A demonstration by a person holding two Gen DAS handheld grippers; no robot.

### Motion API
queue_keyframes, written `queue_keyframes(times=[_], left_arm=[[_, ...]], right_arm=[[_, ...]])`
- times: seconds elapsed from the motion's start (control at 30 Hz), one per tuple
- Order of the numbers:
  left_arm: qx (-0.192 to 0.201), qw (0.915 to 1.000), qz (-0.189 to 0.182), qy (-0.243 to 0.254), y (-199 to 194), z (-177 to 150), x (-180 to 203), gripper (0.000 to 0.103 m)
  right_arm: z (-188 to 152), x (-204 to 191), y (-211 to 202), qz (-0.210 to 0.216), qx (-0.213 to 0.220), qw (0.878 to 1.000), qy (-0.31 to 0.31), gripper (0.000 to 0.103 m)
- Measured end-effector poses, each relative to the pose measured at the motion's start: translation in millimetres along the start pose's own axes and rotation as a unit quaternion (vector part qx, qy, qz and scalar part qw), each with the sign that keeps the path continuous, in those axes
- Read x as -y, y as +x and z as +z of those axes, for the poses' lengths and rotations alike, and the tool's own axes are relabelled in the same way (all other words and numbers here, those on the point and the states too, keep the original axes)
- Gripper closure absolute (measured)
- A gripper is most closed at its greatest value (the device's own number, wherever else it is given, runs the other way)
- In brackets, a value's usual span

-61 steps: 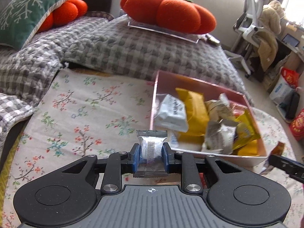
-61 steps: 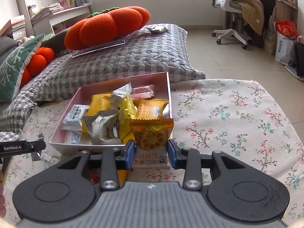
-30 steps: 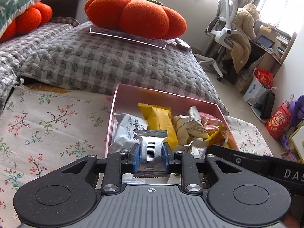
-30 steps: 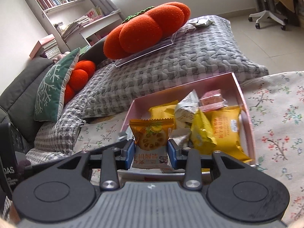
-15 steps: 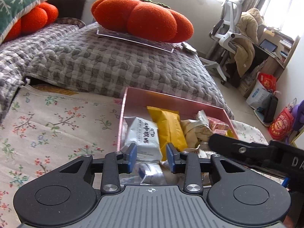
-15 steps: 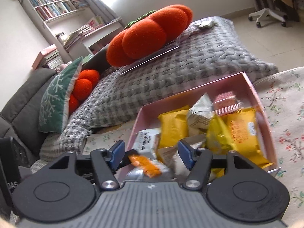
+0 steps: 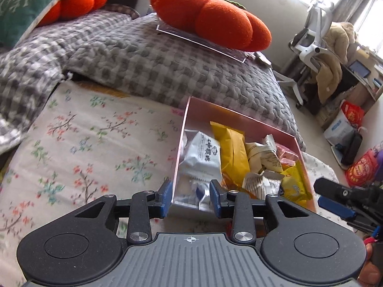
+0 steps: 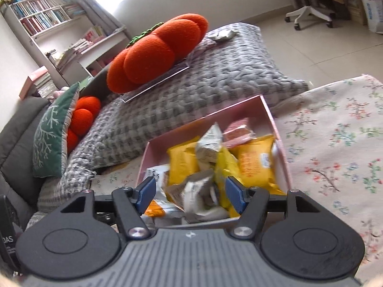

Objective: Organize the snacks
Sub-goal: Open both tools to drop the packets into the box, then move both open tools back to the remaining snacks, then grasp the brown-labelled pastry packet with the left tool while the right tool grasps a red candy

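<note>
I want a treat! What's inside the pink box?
The pink box holds yellow packets, a white packet, crinkly grey ones and a pink one. Anything underneath is covered.

Each gripper, left (image 7: pixel 190 197) and right (image 8: pixel 190 193), has a matte black speckled body with two round recessed discs, a ribbed grey centre plate bearing a small white crosshair, silver screws on black linkage arms, and blue pads (image 7: pixel 165 195) lining the fingertips.

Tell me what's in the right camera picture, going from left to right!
Green pillow → big orange pumpkin cushion → pink box of snacks → flowery cloth.
</note>
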State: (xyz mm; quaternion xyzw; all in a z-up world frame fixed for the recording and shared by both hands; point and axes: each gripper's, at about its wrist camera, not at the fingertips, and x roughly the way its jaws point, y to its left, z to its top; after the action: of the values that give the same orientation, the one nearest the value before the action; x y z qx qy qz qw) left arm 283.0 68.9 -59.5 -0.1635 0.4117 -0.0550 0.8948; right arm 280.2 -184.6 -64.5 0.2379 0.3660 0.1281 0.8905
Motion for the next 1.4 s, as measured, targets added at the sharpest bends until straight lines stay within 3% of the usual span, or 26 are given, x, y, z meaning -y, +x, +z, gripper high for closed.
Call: queue_keyframes(times=[0.03,0.17,0.3,0.37,0.5,0.67,1.03,1.4], left_arm=[[-0.001,1.0000,0.004,0.005,-3,-3,1,0.070],[-0.016,0.9987,0.029,0.039,-9,-17,10,0.053],[-0.032,0.9979,0.040,0.039,-10,-28,10,0.047],[-0.039,0.9974,0.046,0.038,-12,-34,11,0.044],[-0.052,0.9963,0.047,0.049,-13,-45,18,0.037],[-0.068,0.9943,0.055,0.062,-3,-55,23,0.032],[-0.094,0.9931,0.057,0.041,13,-61,20,0.031],[-0.085,0.9914,0.073,0.068,28,-69,27,0.035]], right_arm=[[-1,0,-3,-0.007,-0.004,1.000,-0.005,0.040],[-11,0,-16,-0.052,-0.014,0.997,-0.050,0.037],[-21,2,-31,-0.115,-0.018,0.988,-0.106,0.033],[-21,10,-36,-0.131,-0.021,0.987,-0.094,0.032],[-26,28,-40,-0.119,-0.052,0.991,-0.041,0.032],[-34,29,-36,-0.133,-0.072,0.987,-0.048,0.031],[-54,24,-19,-0.142,-0.117,0.981,-0.055,0.031],[-59,14,-14,-0.150,-0.107,0.980,-0.069,0.033]])
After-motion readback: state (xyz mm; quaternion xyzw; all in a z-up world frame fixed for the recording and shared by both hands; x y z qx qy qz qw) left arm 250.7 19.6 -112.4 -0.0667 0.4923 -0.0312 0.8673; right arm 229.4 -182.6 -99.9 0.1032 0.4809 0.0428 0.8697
